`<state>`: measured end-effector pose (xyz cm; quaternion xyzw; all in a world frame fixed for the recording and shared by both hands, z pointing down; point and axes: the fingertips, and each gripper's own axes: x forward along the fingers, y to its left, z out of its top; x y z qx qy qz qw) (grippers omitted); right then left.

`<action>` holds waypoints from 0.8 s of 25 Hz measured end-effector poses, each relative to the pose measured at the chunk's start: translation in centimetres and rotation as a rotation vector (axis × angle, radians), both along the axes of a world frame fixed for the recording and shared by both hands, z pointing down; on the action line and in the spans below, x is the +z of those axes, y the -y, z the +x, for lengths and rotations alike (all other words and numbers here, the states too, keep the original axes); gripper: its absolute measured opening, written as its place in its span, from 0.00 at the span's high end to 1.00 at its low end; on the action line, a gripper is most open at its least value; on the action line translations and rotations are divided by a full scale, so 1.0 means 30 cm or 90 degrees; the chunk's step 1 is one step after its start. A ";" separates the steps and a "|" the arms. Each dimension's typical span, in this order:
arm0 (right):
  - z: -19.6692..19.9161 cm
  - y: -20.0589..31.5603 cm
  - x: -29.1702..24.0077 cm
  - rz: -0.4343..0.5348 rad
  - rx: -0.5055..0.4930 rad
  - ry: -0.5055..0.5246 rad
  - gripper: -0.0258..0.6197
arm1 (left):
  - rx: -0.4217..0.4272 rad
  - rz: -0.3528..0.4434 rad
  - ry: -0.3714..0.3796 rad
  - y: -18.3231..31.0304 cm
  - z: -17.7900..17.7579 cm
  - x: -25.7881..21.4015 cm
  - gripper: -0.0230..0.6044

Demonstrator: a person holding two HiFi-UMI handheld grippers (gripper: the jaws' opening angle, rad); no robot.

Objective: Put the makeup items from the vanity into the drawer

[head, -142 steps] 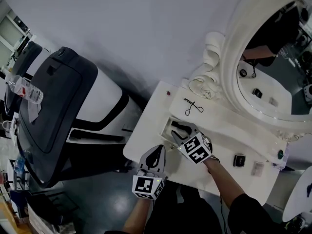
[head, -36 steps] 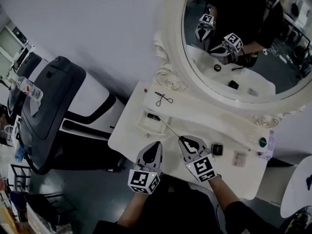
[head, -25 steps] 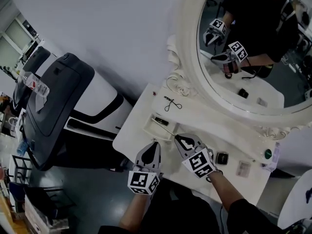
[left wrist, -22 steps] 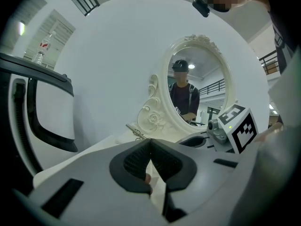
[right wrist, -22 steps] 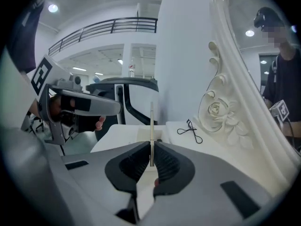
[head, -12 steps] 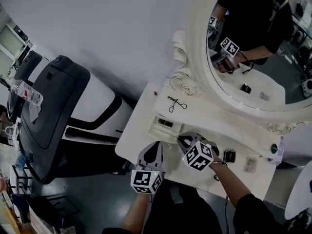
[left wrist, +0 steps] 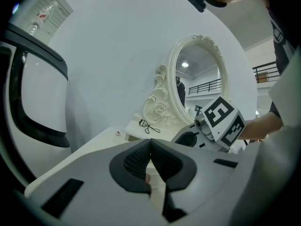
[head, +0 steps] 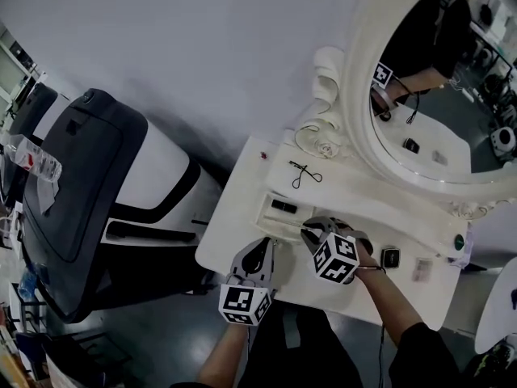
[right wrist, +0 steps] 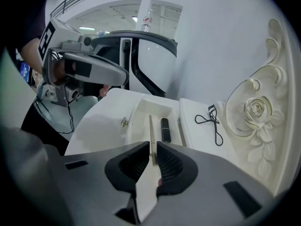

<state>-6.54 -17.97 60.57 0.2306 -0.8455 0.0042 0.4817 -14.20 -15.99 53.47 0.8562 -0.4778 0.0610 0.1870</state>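
Two tools: left hand-held gripper (head: 264, 244) clenched empty, right hand-held gripper (head: 306, 227) just loosening round stick (right wrist: 151, 128) in drawer (right wrist: 136, 114); eyelash curler (head: 303, 174) on white desk (head: 355, 204), mirror (head: 436, 111) behind.

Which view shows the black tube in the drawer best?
Right gripper view: the tube lies close and unblocked in the drawer. Head view shows it small and dark; left gripper view doesn't show it.
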 end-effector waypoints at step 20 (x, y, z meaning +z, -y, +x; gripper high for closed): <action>0.033 -0.068 -0.254 0.073 0.212 0.266 0.89 | 0.031 0.049 -0.012 -0.076 0.018 -0.140 0.94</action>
